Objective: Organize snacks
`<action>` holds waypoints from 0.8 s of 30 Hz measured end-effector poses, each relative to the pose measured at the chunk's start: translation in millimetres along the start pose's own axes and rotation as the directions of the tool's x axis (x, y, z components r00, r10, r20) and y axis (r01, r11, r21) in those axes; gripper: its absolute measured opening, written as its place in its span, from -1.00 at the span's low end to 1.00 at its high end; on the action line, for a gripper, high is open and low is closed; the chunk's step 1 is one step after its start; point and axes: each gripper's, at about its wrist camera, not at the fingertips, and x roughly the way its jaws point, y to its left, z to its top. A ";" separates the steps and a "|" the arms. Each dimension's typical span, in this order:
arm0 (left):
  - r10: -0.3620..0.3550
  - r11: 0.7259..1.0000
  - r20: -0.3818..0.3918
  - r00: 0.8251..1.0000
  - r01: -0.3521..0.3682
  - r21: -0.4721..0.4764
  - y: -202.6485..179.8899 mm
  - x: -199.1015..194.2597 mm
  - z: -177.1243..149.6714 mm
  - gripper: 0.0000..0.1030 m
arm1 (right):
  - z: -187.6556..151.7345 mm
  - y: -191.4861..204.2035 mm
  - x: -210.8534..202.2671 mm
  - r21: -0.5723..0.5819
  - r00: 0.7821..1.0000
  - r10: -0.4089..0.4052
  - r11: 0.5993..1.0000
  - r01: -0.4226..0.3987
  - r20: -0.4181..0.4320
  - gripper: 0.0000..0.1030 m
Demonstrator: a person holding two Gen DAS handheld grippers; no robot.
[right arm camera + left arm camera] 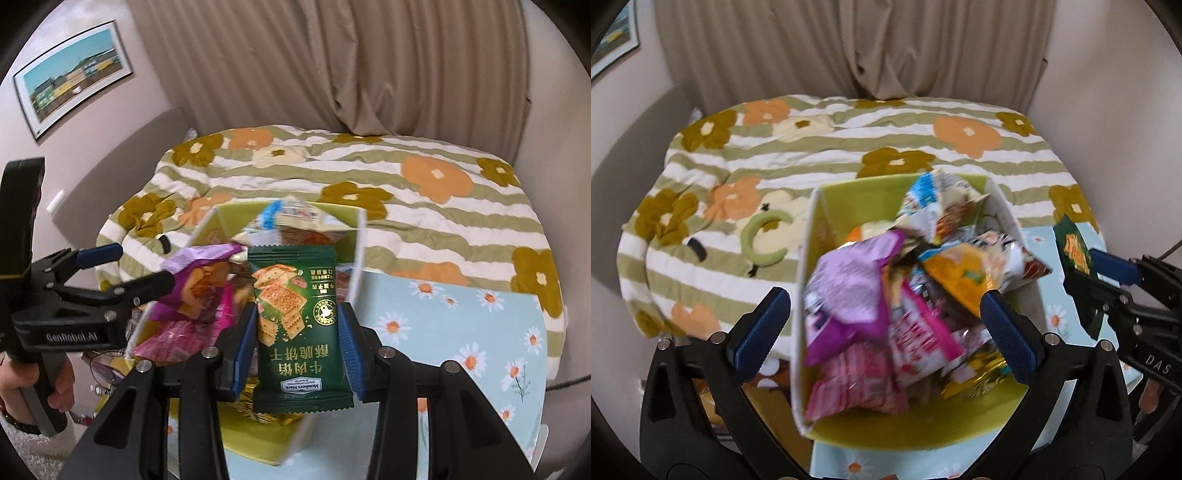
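A box (812, 221), white outside and yellow-green inside, stands heaped with snack packets; a purple packet (849, 280) and a pink one (849, 384) lie on top. My left gripper (882, 299) hovers just above the heap, open wide, with nothing between its fingers. In the right wrist view the left gripper (142, 266) reaches in from the left beside the purple packet (199, 258). My right gripper (297, 325) is shut on a dark green cracker packet (295, 317), held upright near the box (354, 258). From the left wrist view, the right gripper (1086, 266) carries the green packet (1073, 247) at the box's right.
The box sits on a light blue daisy tablecloth (461, 332). Behind it lies a striped floral quilt (849, 147) with a green ring-shaped piece (764, 240) on it. A beige curtain hangs at the back. A person's hand (22, 376) grips the left tool's handle.
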 end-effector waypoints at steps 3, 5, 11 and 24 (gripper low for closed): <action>0.011 1.000 -0.002 1.000 -0.011 -0.016 15.2 -2.7 -7.6 0.98 | 5.6 17.6 10.4 -0.021 1.000 0.023 1.000 -0.024 -0.009 -0.23; 0.017 1.000 -0.001 1.000 -0.017 -0.021 23.6 -3.0 -10.7 0.98 | 8.9 27.7 18.1 -0.026 0.999 0.035 0.999 -0.036 -0.020 -0.23; 0.024 1.000 -0.022 0.999 -0.024 -0.017 41.9 5.3 -18.4 0.98 | 16.8 49.7 46.5 -0.028 0.997 0.056 0.998 -0.058 -0.061 -0.23; 0.063 0.997 -0.008 0.998 -0.063 -0.053 33.5 -14.4 -55.0 0.98 | -8.3 34.2 15.1 0.028 0.999 0.042 0.999 -0.041 -0.024 0.94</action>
